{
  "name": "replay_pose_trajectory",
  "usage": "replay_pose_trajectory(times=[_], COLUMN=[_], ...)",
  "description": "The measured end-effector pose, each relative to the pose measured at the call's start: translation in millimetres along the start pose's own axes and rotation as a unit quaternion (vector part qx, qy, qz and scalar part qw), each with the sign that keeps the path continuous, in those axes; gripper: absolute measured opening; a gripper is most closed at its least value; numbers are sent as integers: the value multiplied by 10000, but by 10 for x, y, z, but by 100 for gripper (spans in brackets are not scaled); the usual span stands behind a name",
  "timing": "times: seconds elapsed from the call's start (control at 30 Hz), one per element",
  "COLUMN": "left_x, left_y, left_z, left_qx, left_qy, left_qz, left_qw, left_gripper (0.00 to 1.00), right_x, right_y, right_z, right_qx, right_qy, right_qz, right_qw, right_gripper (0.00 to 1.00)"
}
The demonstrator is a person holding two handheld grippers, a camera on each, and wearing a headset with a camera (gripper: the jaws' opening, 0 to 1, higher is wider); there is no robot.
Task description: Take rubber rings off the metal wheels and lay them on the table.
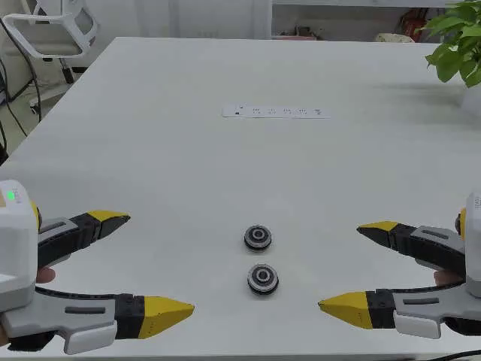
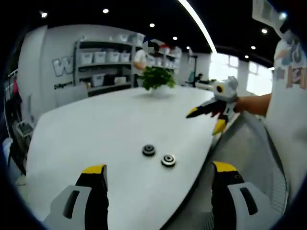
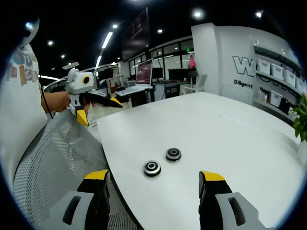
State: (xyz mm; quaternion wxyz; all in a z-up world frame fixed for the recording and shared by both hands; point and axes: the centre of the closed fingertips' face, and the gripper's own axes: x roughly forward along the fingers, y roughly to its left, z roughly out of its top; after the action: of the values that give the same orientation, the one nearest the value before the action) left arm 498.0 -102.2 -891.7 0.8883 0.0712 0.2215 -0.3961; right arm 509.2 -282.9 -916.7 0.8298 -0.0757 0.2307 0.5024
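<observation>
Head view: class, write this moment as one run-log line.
left hand-held gripper open | right hand-held gripper open | far wheel, near wheel on table | rings on, untouched

Two wheels, two grippers, one table

The one white table carries two small metal wheels, a farther wheel and a nearer wheel, each with one black rubber ring around it, so two rings in all. There are two grippers, the left gripper and the right gripper, each with two yellow-tipped jaws, four tips altogether. There is also one white power strip, one green plant and one white chair.
</observation>
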Motion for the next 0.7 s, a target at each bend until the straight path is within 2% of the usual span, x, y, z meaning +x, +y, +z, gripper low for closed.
replay_pose_trajectory(times=[0.13,0.37,0.7], left_x=[-4,-13,3], left_y=[3,14,8], left_z=[-3,-9,-50], left_qx=[-13,-21,74], left_qy=[-16,-18,99], left_qz=[10,26,2], left_qw=[10000,10000,9999], left_gripper=[90,90,88], right_x=[7,1,-6], right_y=[10,-4,-16], right_z=[-23,25,-5], right_qx=[-67,-27,4], right_qy=[49,-61,-36], right_qz=[-1,-1,-20], right_qw=[10000,10000,10000], right_gripper=[77,76,78])
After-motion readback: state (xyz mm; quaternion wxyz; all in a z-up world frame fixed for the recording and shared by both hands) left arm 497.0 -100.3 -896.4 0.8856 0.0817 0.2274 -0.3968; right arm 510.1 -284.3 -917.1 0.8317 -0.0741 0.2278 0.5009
